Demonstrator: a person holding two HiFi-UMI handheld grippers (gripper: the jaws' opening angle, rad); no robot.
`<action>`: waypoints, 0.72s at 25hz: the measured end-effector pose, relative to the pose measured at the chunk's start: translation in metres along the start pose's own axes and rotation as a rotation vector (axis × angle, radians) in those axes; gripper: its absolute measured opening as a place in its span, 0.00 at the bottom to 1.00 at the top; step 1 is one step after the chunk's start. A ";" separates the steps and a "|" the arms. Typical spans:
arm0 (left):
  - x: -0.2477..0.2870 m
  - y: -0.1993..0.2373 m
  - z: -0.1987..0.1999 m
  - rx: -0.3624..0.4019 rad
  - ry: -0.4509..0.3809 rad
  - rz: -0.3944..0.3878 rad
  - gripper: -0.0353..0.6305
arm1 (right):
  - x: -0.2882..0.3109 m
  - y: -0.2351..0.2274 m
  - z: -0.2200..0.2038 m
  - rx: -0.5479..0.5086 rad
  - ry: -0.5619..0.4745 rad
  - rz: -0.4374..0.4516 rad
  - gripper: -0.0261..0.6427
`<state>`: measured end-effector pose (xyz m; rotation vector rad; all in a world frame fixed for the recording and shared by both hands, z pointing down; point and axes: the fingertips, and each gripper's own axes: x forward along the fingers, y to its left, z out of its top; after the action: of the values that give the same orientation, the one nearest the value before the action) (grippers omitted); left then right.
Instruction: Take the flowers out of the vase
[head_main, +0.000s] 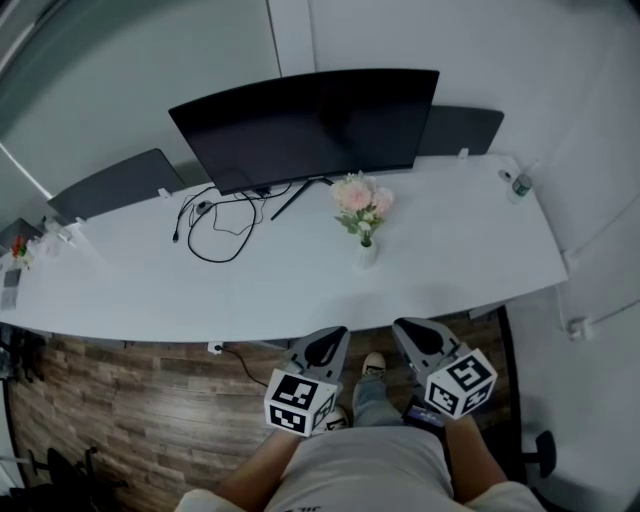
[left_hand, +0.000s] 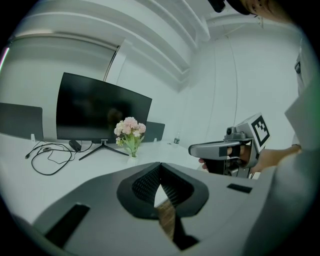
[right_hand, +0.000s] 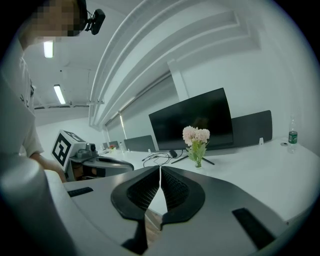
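Observation:
A bunch of pink and white flowers (head_main: 362, 201) stands in a small clear vase (head_main: 367, 252) near the middle of a long white desk (head_main: 300, 280), just in front of a black monitor (head_main: 310, 125). The flowers (left_hand: 130, 128) also show in the left gripper view, and the flowers (right_hand: 196, 136) in the right gripper view. Both grippers hang short of the desk's near edge, above the wooden floor. My left gripper (head_main: 331, 338) is shut and empty. My right gripper (head_main: 408, 329) is shut and empty too, a little to its right.
Black cables (head_main: 222, 225) lie on the desk left of the monitor stand. A small bottle (head_main: 520, 185) stands at the desk's far right end. Dark divider panels (head_main: 115, 185) rise behind the desk. The person's legs and shoes (head_main: 372, 366) are below, between the grippers.

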<state>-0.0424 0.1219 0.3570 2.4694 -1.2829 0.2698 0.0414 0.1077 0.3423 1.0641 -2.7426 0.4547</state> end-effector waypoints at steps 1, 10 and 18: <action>0.006 0.003 0.004 -0.002 -0.001 0.002 0.06 | 0.004 -0.007 0.003 0.002 0.001 -0.001 0.09; 0.062 0.029 0.034 -0.015 -0.008 0.034 0.06 | 0.040 -0.063 0.031 -0.001 0.017 0.040 0.09; 0.098 0.051 0.052 -0.041 -0.018 0.095 0.06 | 0.066 -0.103 0.051 -0.005 0.015 0.093 0.09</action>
<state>-0.0273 0.0011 0.3510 2.3860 -1.4010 0.2421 0.0612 -0.0236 0.3339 0.9317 -2.7872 0.4659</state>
